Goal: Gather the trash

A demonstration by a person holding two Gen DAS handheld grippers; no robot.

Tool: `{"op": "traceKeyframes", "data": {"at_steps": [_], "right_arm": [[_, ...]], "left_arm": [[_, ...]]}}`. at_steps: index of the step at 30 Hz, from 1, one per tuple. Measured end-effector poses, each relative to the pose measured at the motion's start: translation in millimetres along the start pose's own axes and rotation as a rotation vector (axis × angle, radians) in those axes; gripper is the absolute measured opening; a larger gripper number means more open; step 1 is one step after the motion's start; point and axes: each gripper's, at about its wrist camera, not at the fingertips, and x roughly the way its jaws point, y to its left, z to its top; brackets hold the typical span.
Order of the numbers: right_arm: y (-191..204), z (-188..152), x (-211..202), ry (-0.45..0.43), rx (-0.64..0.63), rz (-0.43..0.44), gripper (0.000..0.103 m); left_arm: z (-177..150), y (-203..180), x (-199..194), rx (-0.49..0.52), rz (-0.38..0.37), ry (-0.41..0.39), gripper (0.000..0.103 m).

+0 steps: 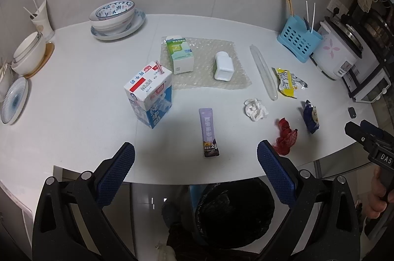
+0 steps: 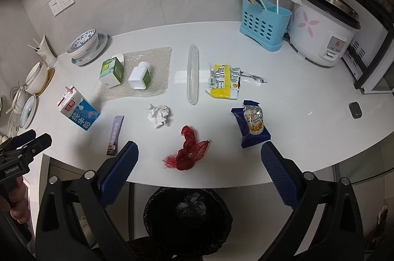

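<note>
Trash lies scattered on the white table (image 1: pixel 73 98). A milk carton (image 1: pixel 149 94) stands left, a purple sachet (image 1: pixel 208 133) lies in the middle, with crumpled tissue (image 1: pixel 254 108), red mesh (image 1: pixel 285 139), a blue snack wrapper (image 1: pixel 310 117) and a yellow wrapper (image 1: pixel 285 81) to the right. My left gripper (image 1: pixel 195 155) hangs open over the table's near edge, nothing between its pads. My right gripper (image 2: pixel 199 156) is open too, just above the red mesh (image 2: pixel 188 150), beside the blue wrapper (image 2: pixel 251 124). A black-lined bin (image 2: pixel 188 219) sits under the table edge.
A green box (image 1: pixel 179 54) and white bottle (image 1: pixel 223 66) rest on bubble wrap, beside a clear tube (image 1: pixel 263 71). Bowls and plates (image 1: pixel 115 19) line the left and back. A blue cutlery holder (image 2: pixel 263 22) and rice cooker (image 2: pixel 322 32) stand right. A small dark object (image 2: pixel 355 109) lies far right.
</note>
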Motion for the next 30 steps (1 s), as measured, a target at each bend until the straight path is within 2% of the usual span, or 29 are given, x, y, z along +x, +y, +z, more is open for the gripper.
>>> {"op": "traceKeyframes", "data": {"at_steps": [30], "right_arm": [[-9,-3,2,0.003,0.016,-0.003,0.096]], "left_arm": [[5,0,-6,-0.005,0.023,-0.006,0.097]]}}
